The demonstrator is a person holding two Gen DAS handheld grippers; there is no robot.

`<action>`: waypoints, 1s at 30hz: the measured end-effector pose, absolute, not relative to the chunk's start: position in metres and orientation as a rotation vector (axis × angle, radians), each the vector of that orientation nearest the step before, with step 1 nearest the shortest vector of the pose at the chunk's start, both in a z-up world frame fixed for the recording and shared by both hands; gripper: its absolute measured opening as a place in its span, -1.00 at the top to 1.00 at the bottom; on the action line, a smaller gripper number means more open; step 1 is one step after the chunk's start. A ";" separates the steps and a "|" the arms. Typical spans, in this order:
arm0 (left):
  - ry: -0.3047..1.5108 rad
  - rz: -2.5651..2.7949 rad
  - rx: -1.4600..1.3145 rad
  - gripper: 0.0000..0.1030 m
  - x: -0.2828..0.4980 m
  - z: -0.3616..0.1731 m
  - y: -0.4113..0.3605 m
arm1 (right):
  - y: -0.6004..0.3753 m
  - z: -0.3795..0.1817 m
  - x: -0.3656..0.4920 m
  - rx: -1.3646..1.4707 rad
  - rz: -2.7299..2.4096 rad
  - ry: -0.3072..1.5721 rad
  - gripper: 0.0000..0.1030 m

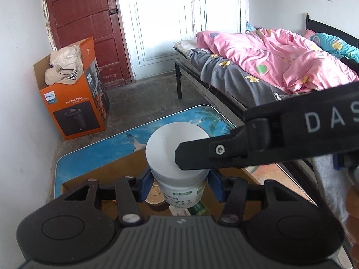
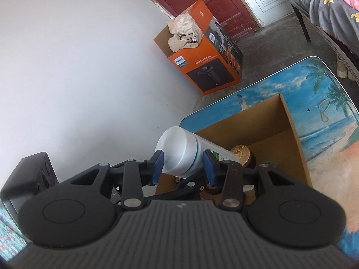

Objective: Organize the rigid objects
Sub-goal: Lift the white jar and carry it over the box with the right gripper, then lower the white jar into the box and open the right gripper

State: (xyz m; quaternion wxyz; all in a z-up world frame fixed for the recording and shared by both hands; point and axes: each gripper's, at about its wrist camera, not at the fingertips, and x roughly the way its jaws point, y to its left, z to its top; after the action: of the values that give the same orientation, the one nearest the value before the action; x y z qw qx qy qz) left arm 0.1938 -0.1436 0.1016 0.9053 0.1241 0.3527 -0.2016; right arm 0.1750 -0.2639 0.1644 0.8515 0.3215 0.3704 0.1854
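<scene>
Both claws (image 1: 178, 185) (image 2: 184, 167) part-open, clamped on bottle (image 1: 177, 157) above box (image 2: 291, 121); uneven pull could twist it loose

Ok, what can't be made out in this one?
- Bottle label: left wrist view, mostly behind the left gripper; print unreadable.
- Box contents: right wrist view, largely covered by the bottle and the right gripper; only a gold lid and part of a green thing show.
- Bottle's base: hidden by the grippers in both views.
</scene>
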 end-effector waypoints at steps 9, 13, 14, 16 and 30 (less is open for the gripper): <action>0.871 -0.422 0.237 -0.05 0.281 0.060 -0.171 | -0.297 0.115 0.258 0.684 0.361 0.876 0.26; 0.912 -0.417 0.227 -0.05 0.308 0.041 -0.175 | -0.302 0.093 0.288 0.678 0.358 0.910 0.26; 0.920 -0.414 0.226 -0.06 0.314 0.036 -0.176 | -0.303 0.088 0.293 0.675 0.358 0.916 0.26; 0.942 -0.407 0.222 -0.06 0.324 0.027 -0.179 | -0.304 0.078 0.305 0.672 0.358 0.927 0.26; 1.023 -0.409 0.188 -0.31 0.350 0.004 -0.188 | -0.306 0.064 0.321 0.588 0.338 0.915 0.26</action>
State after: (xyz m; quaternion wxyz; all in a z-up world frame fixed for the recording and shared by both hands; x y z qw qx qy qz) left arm 0.3498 -0.1883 0.0037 0.8478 0.0894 0.4855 -0.1939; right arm 0.3214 -0.3055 0.0637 0.8422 0.2782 0.4332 0.1600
